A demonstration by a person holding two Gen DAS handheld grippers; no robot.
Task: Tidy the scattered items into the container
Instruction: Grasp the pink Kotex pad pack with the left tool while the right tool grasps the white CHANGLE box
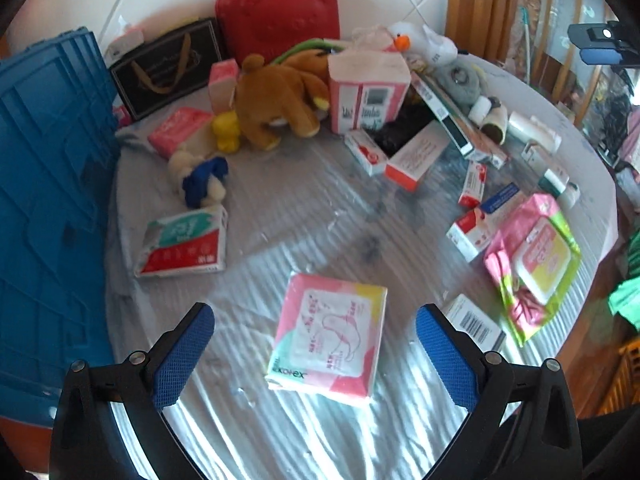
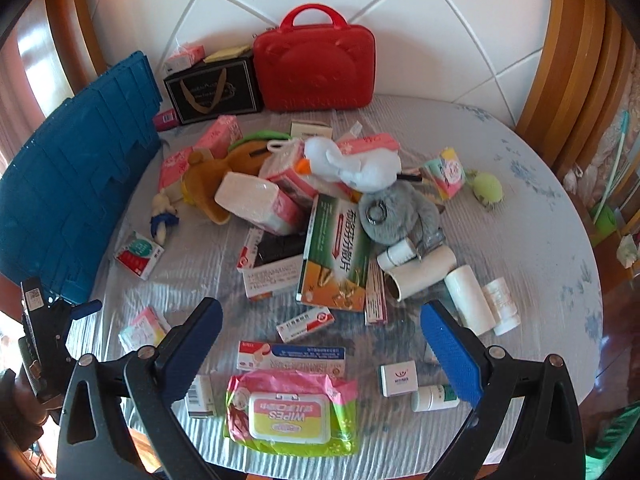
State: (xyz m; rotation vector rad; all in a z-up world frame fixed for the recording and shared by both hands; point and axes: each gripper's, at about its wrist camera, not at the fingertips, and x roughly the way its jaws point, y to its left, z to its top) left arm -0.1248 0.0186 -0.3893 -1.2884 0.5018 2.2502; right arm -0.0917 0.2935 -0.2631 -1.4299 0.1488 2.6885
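Left hand-held gripper: released, fingers spread either side of a pink tissue pack lying flat on the surface. Right hand-held gripper: released above the wipes pack. Blue container stands at the left edge.

A round table with a pale striped cover stands against a white tiled wall, wooden door frames either side.

Both the left gripper and the right gripper have glossy black angular arms studded with round silver screws, each ending in two flat fingers faced with blue, finely dimpled pads
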